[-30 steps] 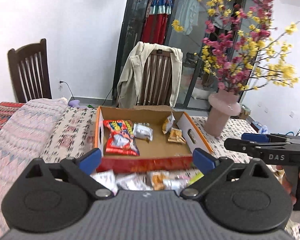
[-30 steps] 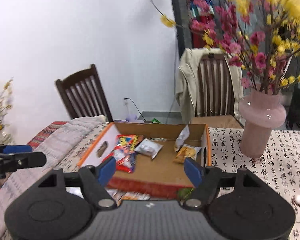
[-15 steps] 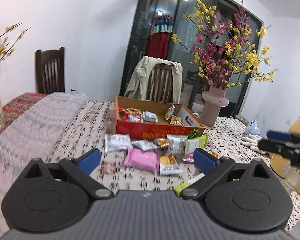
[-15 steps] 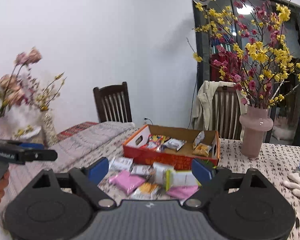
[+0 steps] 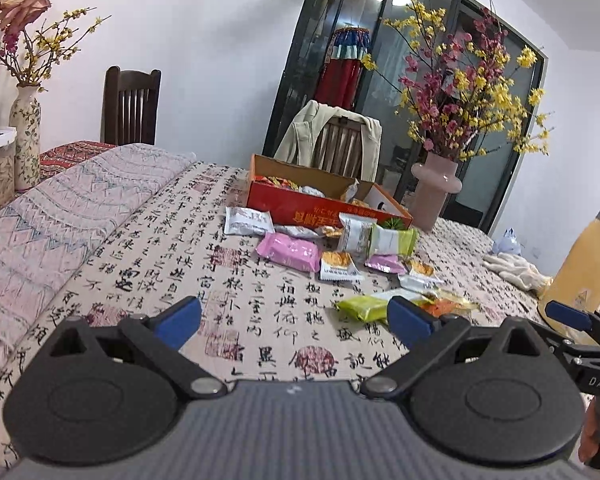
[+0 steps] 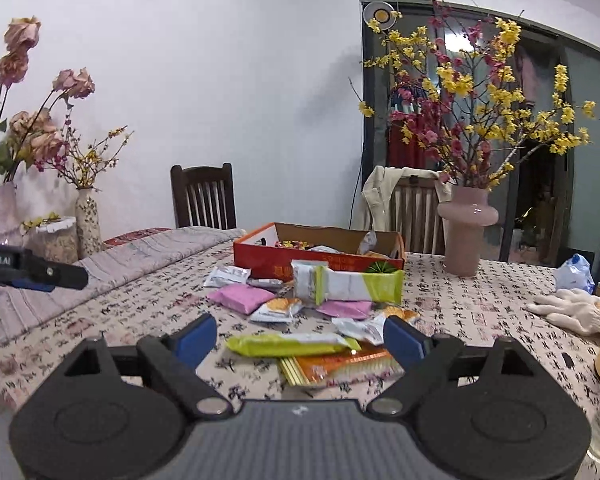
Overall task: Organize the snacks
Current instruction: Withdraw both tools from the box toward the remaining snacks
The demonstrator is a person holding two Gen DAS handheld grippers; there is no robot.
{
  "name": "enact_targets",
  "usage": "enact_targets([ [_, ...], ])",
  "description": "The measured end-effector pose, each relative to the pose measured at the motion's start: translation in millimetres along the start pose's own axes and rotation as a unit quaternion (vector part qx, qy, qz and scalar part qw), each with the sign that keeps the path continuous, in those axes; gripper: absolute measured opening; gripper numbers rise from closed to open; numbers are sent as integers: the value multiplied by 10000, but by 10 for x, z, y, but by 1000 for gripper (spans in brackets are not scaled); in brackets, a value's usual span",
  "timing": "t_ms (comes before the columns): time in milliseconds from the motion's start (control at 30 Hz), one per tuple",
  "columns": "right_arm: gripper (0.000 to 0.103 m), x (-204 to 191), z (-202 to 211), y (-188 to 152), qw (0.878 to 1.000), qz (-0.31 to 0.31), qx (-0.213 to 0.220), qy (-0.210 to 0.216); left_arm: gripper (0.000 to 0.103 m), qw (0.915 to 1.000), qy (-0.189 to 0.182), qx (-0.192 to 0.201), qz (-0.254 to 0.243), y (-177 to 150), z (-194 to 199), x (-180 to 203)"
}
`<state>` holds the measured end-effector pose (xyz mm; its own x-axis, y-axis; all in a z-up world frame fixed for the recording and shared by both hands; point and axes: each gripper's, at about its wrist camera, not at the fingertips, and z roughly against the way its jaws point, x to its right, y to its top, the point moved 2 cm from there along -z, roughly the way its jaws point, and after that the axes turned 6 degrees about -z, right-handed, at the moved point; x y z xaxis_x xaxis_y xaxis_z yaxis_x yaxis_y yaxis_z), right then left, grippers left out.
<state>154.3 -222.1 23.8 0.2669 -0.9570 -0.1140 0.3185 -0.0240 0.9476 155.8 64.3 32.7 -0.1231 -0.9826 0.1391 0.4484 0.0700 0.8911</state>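
Note:
An orange-red cardboard box holding a few snack packets stands at the far middle of the table. In front of it lies a loose pile of snacks: a pink packet, a green-and-white packet, a long lime packet and an orange packet. My left gripper is open and empty over bare cloth, short of the pile. My right gripper is open just behind the lime packet, touching nothing.
A pink vase of flowering branches stands right of the box. A yellow jug and white gloves are at the right. A folded blanket and a patterned vase sit left. Two chairs stand behind the table.
Both grippers have drawn back from the box and sunk lower, so the box looks farther away and the snack pile has come into view. The right jaws stand a little wider.

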Motion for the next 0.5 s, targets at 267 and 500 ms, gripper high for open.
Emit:
enact_targets([
  [267, 90, 127, -137, -174, 9995, -203, -206, -114, 102, 9997, -91, -51, -226, -121, -121, 139],
  [500, 90, 126, -380, -128, 9995, -82, -295, -78, 103, 9979, -310, -433, -381, -200, -571, 175],
])
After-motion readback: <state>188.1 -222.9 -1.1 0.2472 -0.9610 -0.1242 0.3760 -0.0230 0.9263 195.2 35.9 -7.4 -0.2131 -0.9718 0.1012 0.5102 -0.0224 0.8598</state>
